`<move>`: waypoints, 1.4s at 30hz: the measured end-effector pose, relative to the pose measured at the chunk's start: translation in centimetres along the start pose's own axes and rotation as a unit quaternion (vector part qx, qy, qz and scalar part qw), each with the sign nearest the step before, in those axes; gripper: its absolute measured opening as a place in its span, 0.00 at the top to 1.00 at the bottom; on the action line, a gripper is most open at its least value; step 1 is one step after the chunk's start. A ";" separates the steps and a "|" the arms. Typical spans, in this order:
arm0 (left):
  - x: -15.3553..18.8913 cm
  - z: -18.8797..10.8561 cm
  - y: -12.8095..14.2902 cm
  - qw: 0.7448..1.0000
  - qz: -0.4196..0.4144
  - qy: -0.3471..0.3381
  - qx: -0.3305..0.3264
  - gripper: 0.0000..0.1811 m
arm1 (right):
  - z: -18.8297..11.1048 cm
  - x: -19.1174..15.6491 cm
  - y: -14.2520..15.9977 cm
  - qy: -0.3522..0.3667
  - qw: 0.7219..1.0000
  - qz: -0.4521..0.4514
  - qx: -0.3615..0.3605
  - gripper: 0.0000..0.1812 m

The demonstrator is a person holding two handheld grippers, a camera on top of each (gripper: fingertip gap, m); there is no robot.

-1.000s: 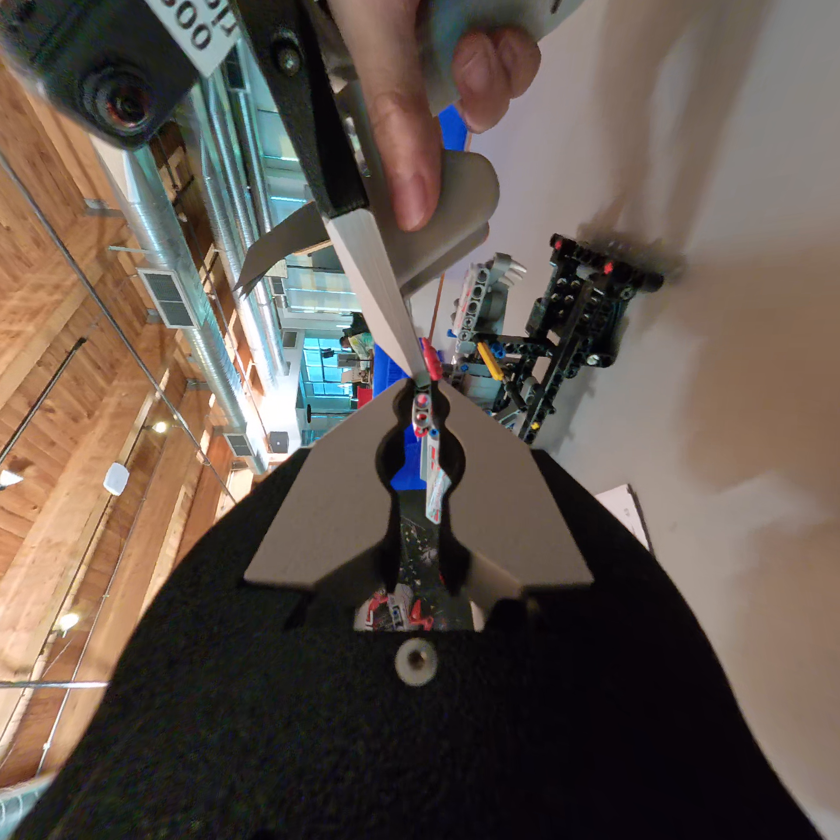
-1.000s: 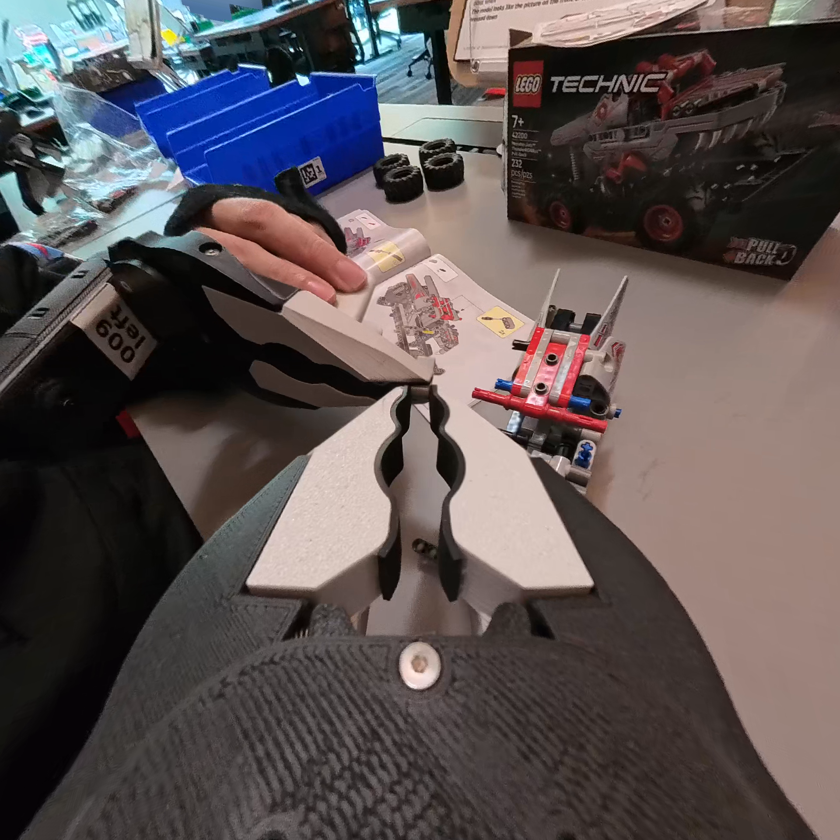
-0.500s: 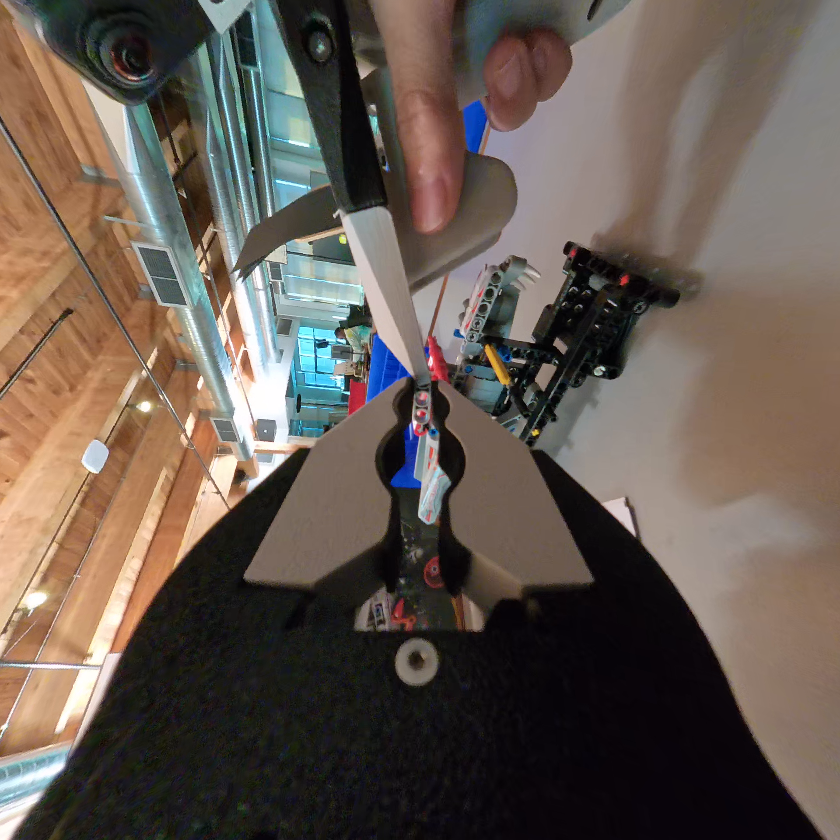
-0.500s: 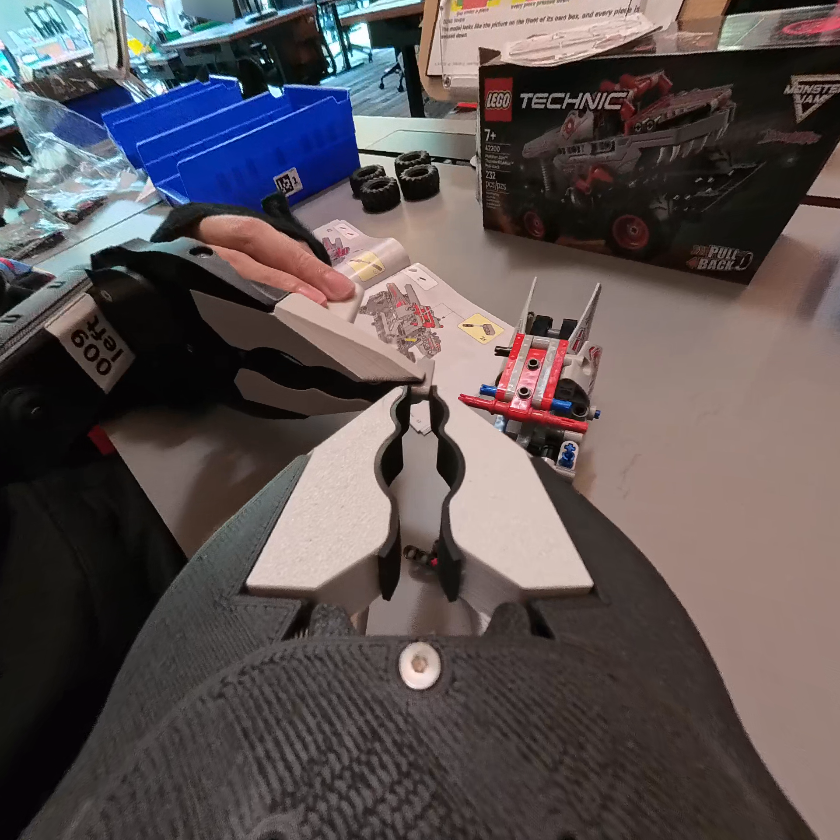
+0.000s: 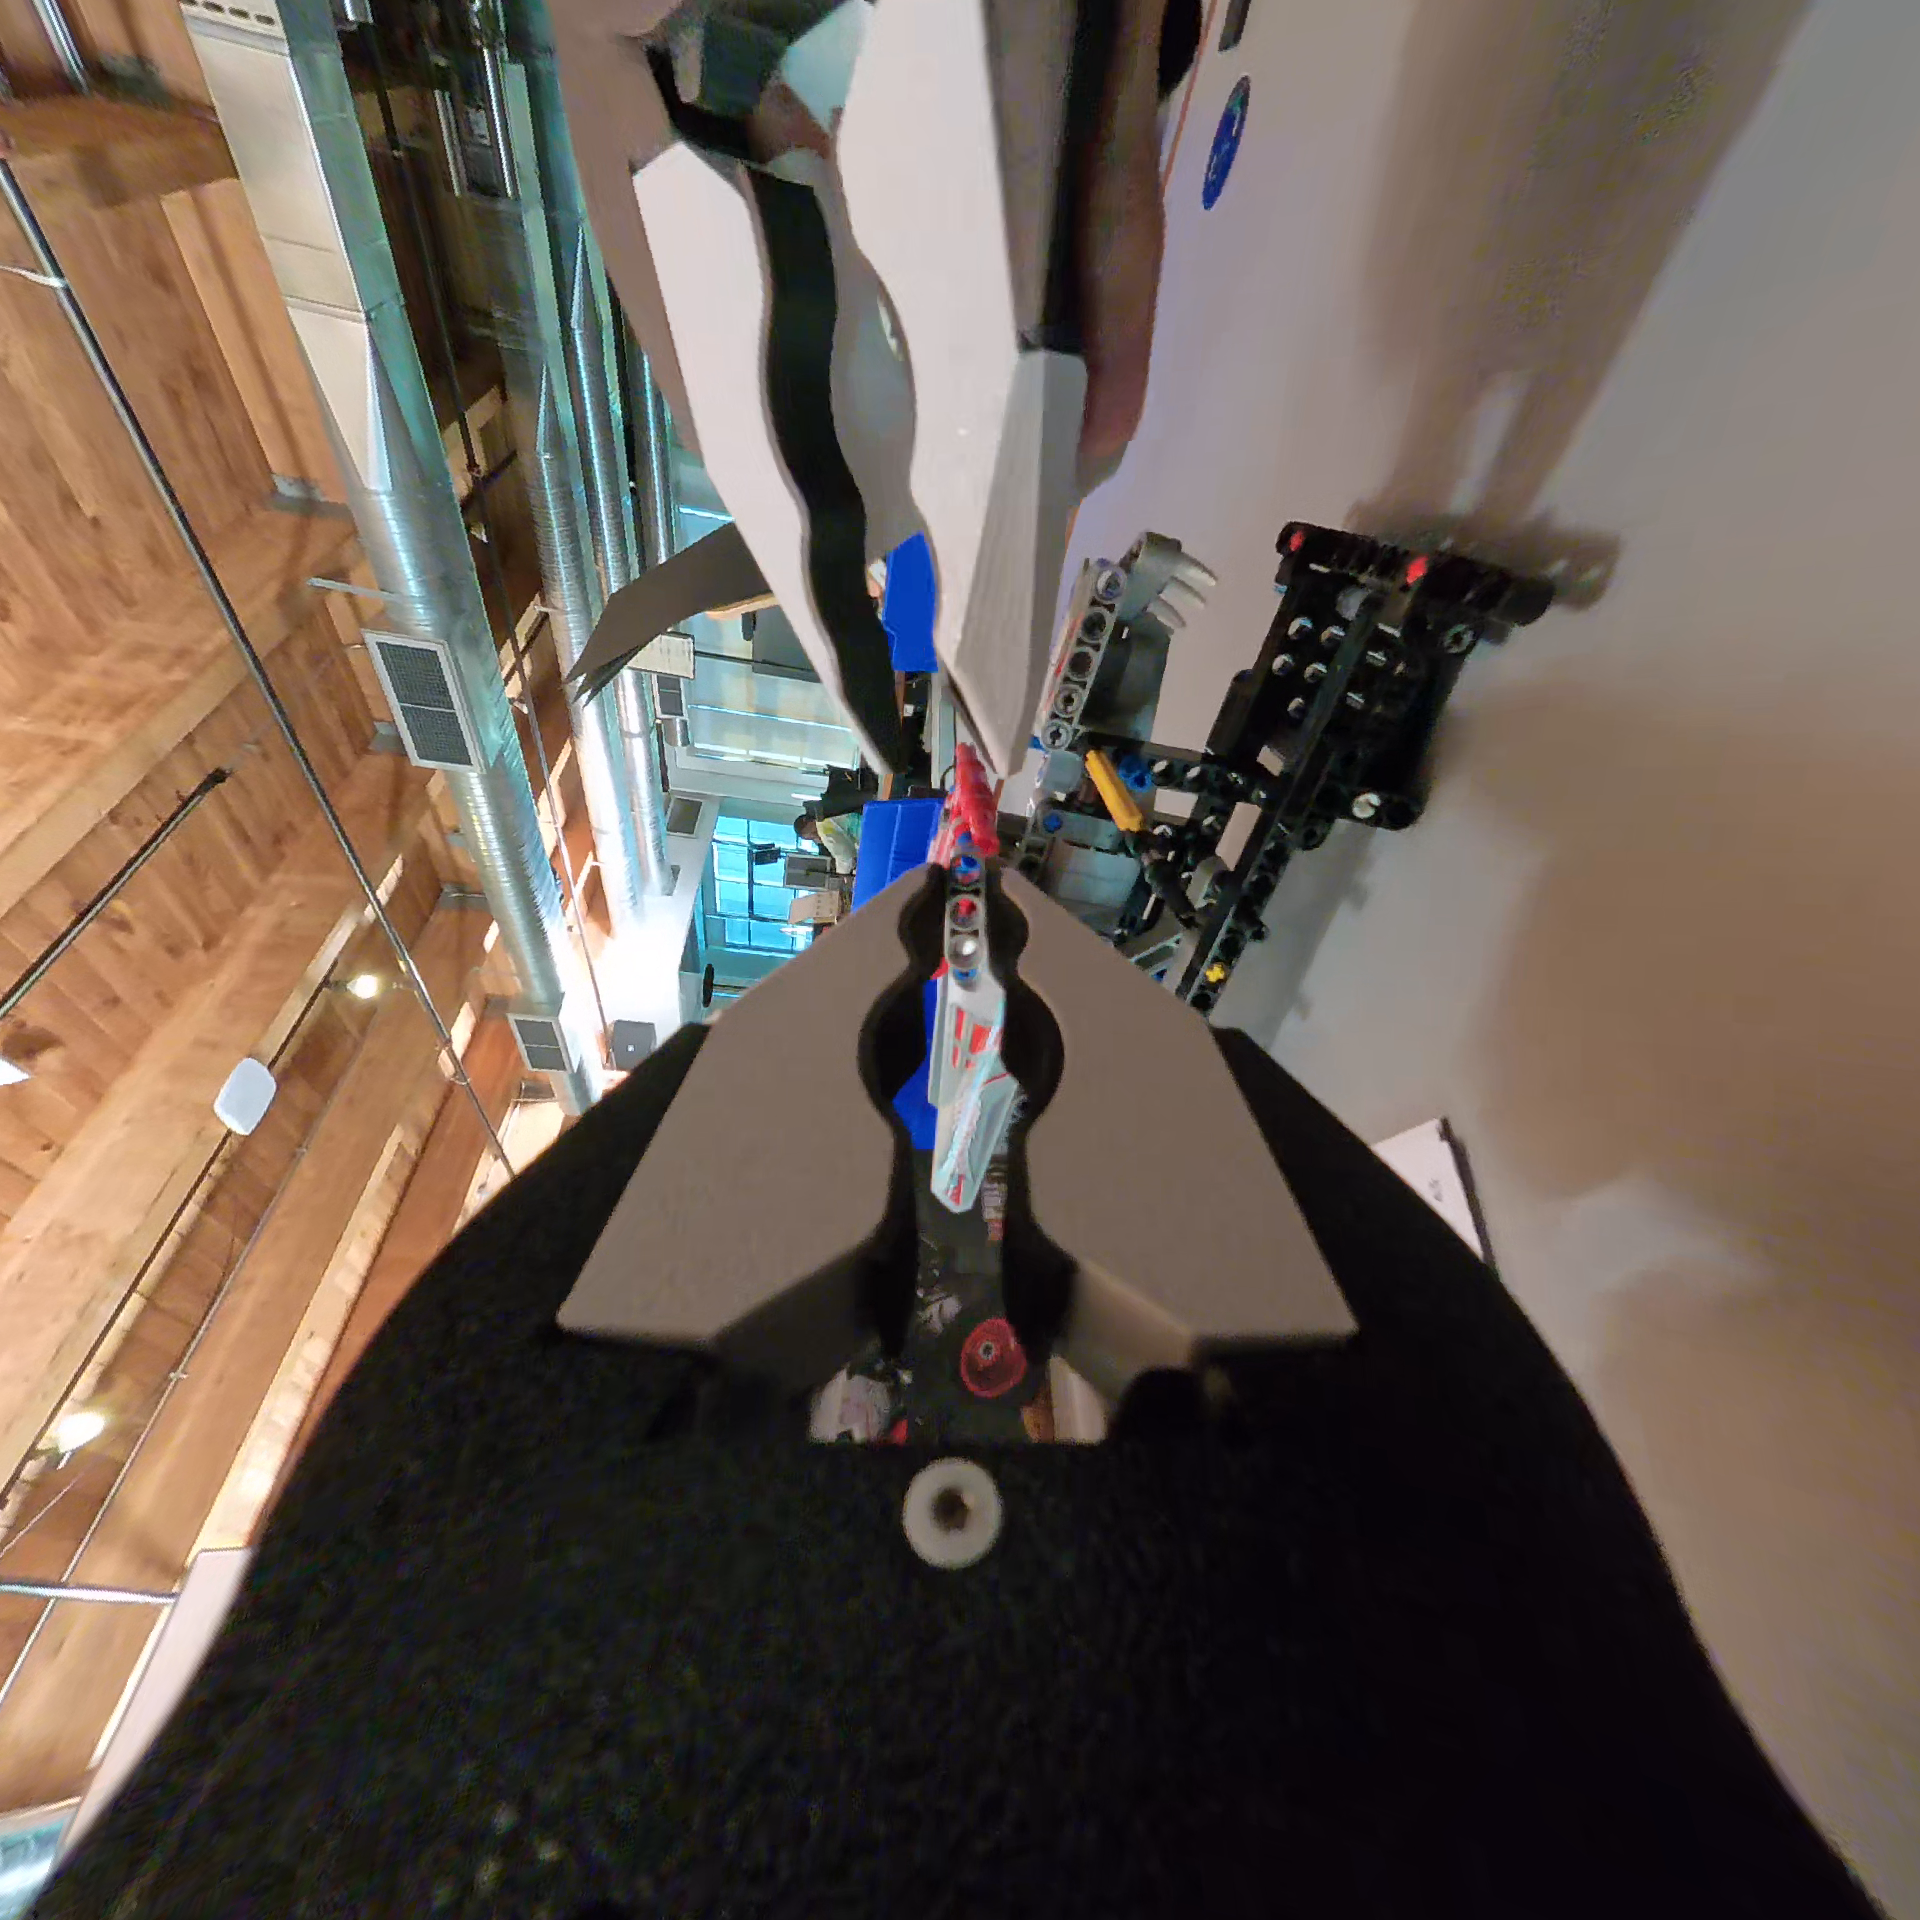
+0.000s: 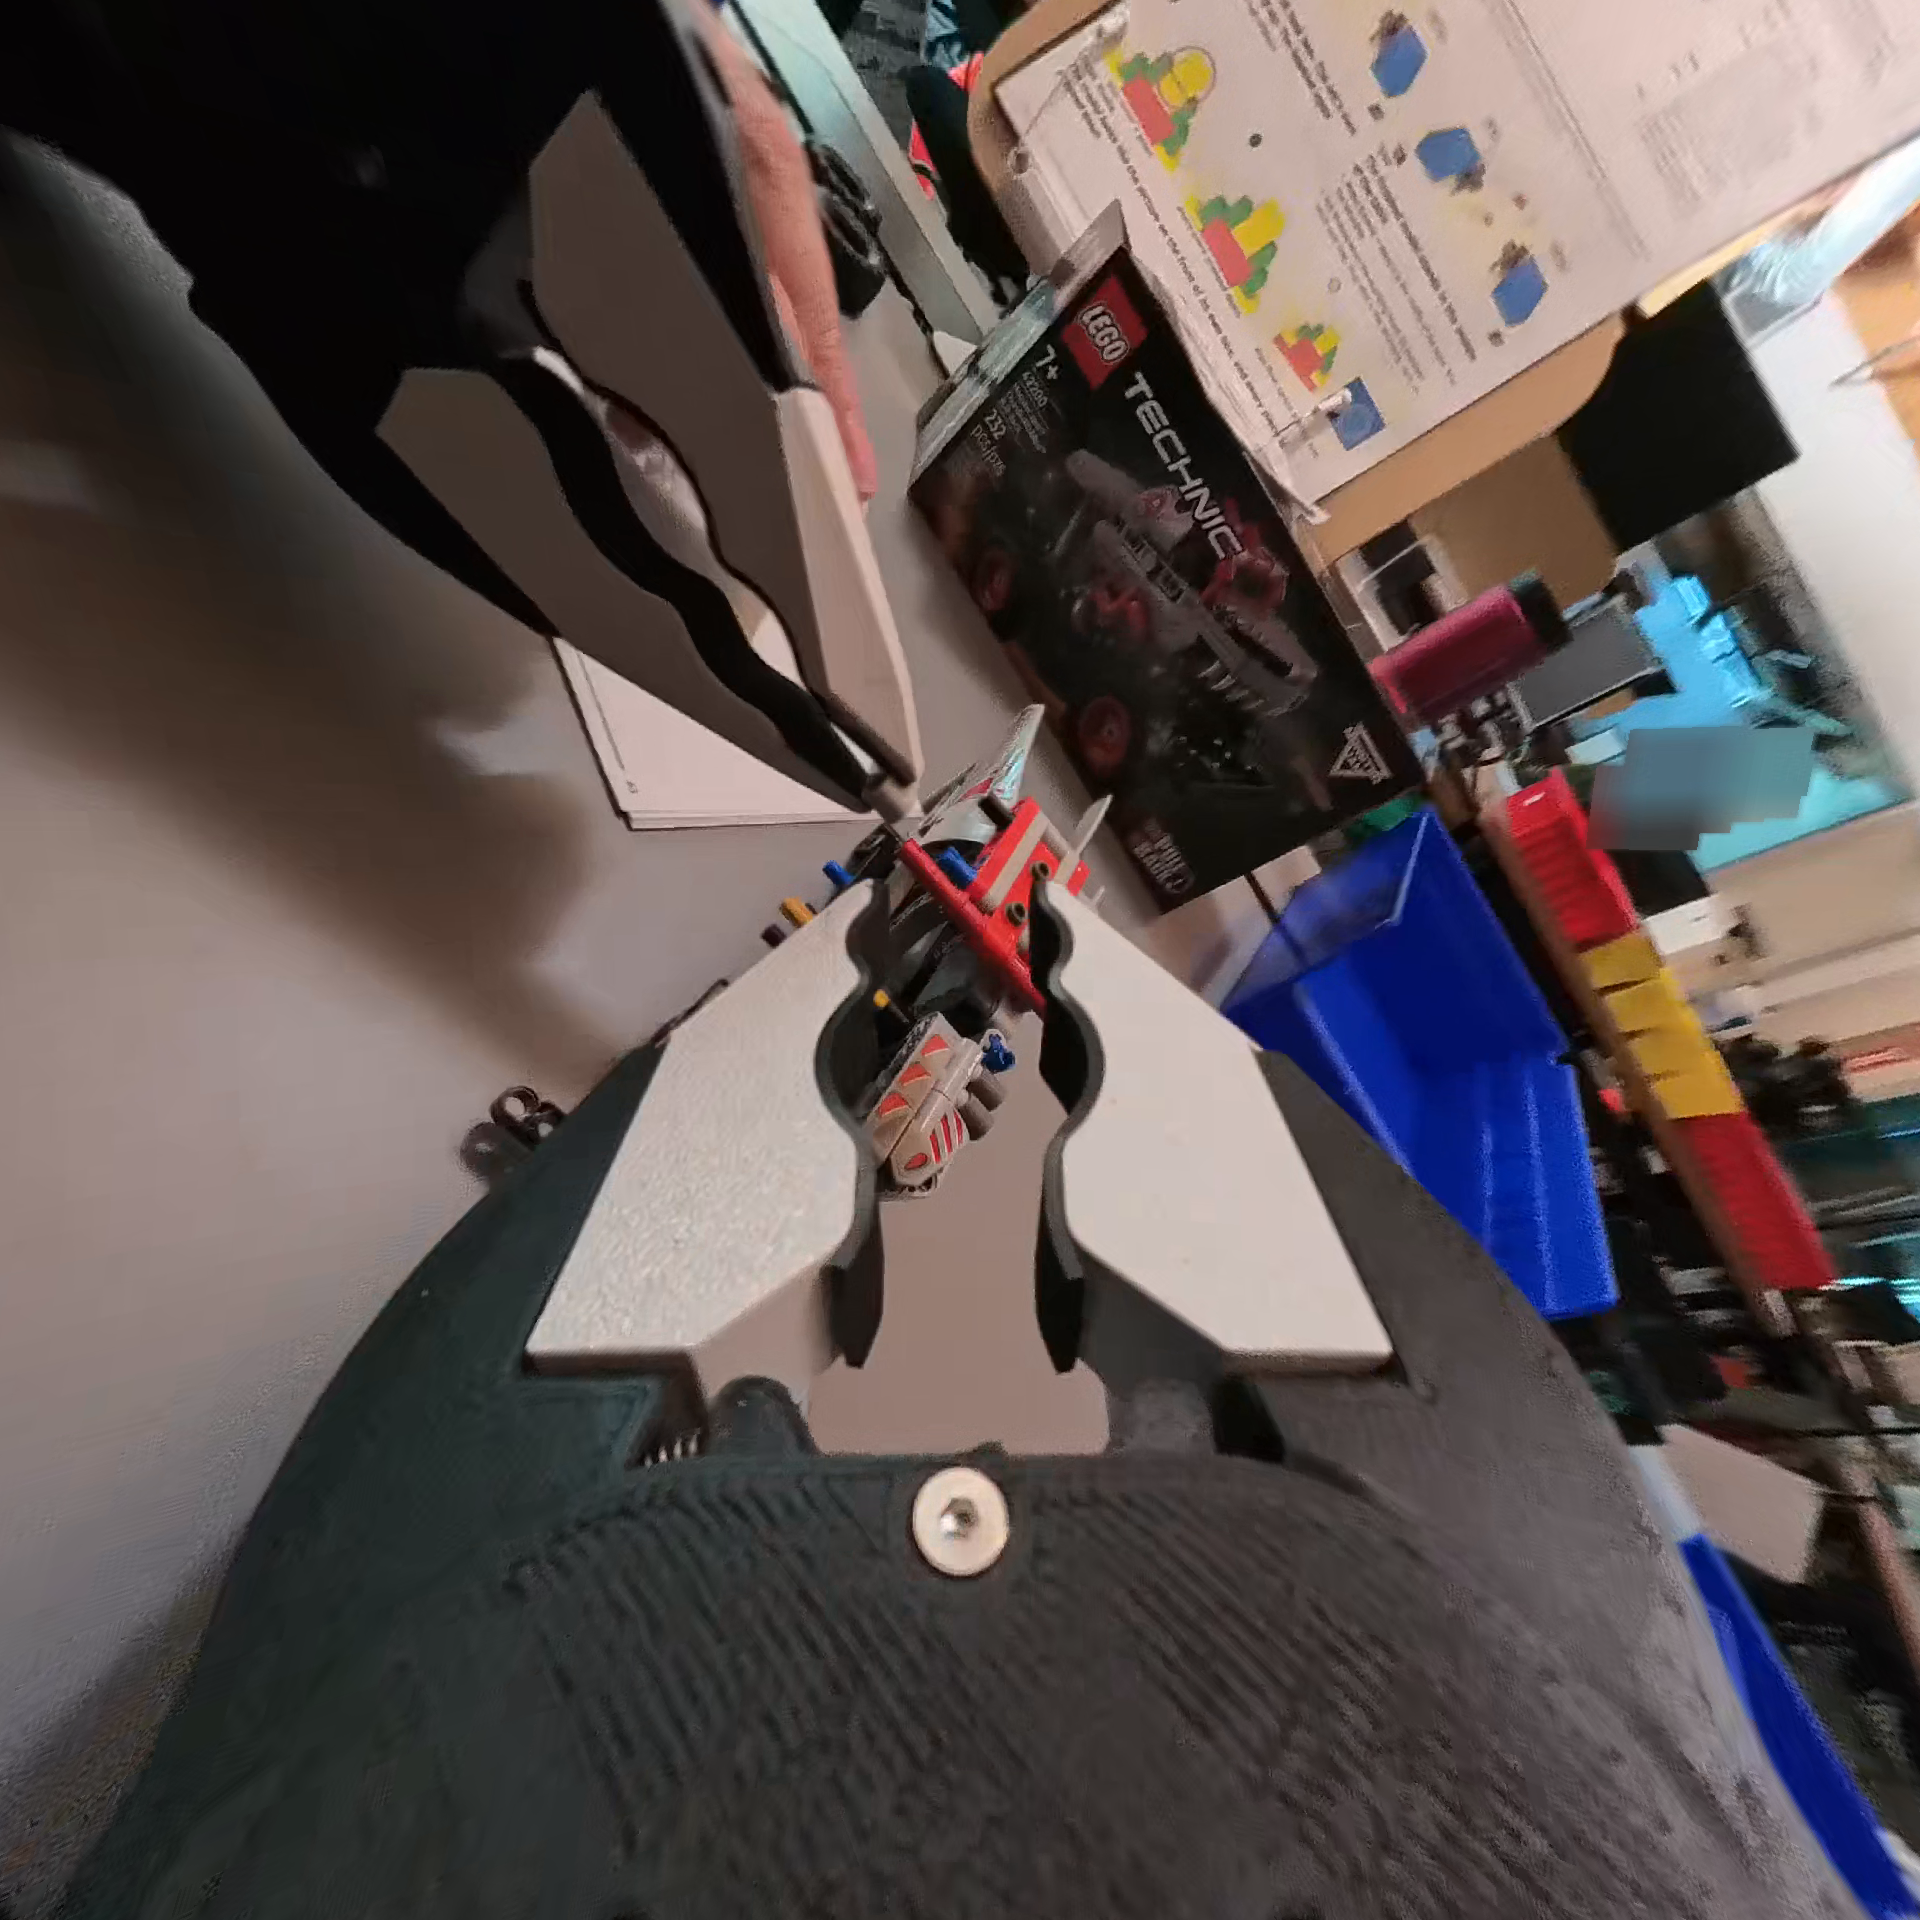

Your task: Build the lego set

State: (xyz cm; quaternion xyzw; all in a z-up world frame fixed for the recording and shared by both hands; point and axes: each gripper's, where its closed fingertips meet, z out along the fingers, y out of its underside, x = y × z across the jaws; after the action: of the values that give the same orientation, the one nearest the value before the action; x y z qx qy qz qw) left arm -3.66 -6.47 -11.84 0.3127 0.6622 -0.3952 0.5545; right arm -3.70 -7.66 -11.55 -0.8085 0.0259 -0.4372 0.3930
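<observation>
Both views have rolled sideways since the earlier frame; the left gripper [image 5: 968, 894] clamps the grey-red panel piece [image 5: 966, 1081], while the released right gripper [image 6: 961, 914] straddles the truck model [image 6: 977, 894] at 12 o'clock.

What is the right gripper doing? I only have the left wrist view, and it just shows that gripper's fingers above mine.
Observer: The right gripper has its jaws open, with the truck body's red cross beam between them.
Operator: My left gripper is shut on the grey and red panel. Any loose parts nearby?
Observer: One small black connector lies on the table beside the right gripper's body.
Operator: What's behind the model?
Observer: A cardboard box bearing a printed sheet, behind the set's own box.
</observation>
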 end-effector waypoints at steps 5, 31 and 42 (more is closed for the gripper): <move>0.4 0.1 -0.3 1.000 -0.002 0.001 0.018 0.98 | 0.8 -0.5 0.8 0.035 0.993 -0.108 -0.020 0.91; -0.1 1.0 -0.5 0.998 -0.027 -0.004 0.055 0.98 | 1.8 0.3 0.6 0.182 0.932 -0.313 -0.028 0.99; 0.1 1.2 -0.1 0.997 -0.054 0.018 0.059 0.98 | 2.2 0.0 0.3 0.169 0.945 -0.279 -0.017 1.00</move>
State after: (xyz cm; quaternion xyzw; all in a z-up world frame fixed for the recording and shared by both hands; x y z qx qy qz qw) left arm -3.19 -7.57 -11.98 0.3153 0.6634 -0.4575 0.5012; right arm -1.96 -6.56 -12.43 -0.7039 -0.1272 -0.6593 0.2316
